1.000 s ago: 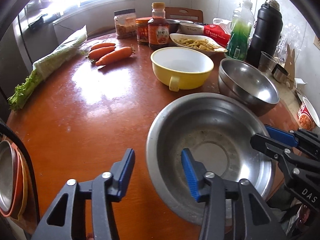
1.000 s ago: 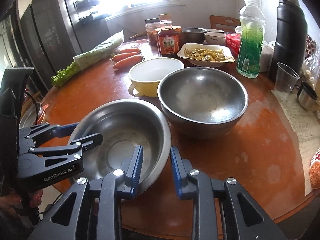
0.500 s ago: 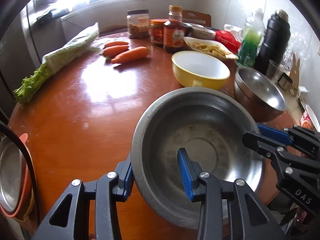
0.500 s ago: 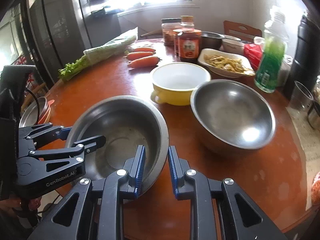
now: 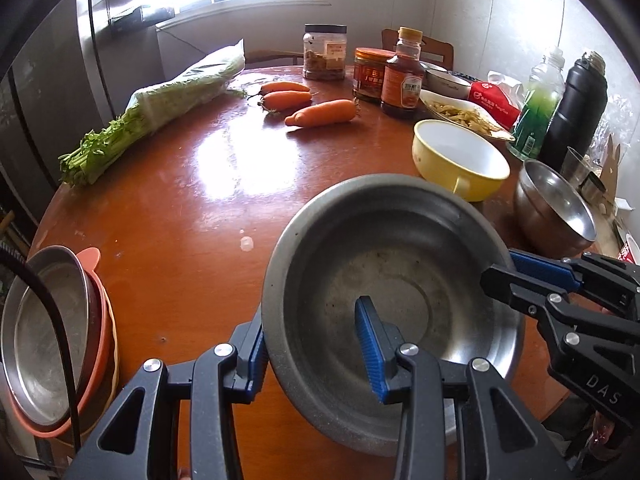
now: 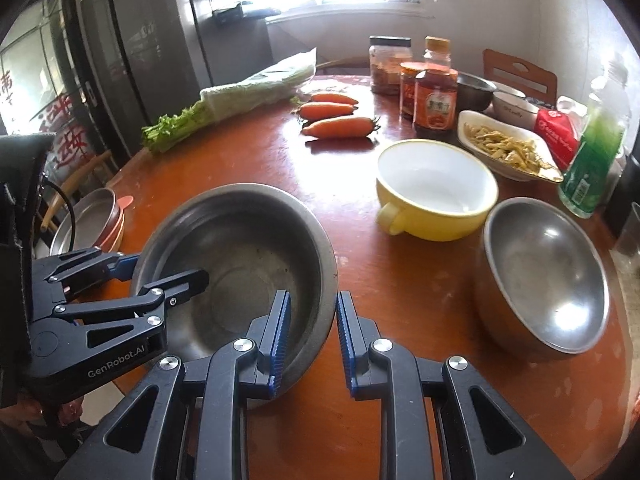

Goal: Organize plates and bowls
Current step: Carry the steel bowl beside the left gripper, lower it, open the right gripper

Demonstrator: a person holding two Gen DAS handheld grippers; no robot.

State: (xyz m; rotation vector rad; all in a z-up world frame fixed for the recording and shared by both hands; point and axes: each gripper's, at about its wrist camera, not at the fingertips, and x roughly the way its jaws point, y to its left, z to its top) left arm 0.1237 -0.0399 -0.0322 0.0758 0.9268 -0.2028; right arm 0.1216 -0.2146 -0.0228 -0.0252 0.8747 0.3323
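Note:
A wide, shallow steel basin [image 5: 396,288] [image 6: 240,260] sits near the front edge of the round wooden table [image 5: 180,208]. My left gripper [image 5: 312,344] straddles its near-left rim, one finger outside and one inside, jaws still apart. My right gripper [image 6: 310,340] straddles its right rim the same way, with a gap on both sides of the rim. It also shows in the left wrist view [image 5: 532,276]. A deeper steel bowl [image 6: 544,272] and a yellow bowl [image 6: 436,188] stand to the right. A stack of plates [image 5: 48,340] sits off the table's left edge.
Carrots [image 5: 320,114], bagged celery [image 5: 168,100], jars and a sauce bottle [image 5: 402,76], a dish of food [image 6: 508,150], a green bottle [image 6: 592,160] and a black flask [image 5: 576,108] crowd the far and right parts of the table.
Both grippers have moved in onto the basin's rim, left and right, and the right jaws have narrowed. The basin appears lifted or tilted toward me and shifted left.

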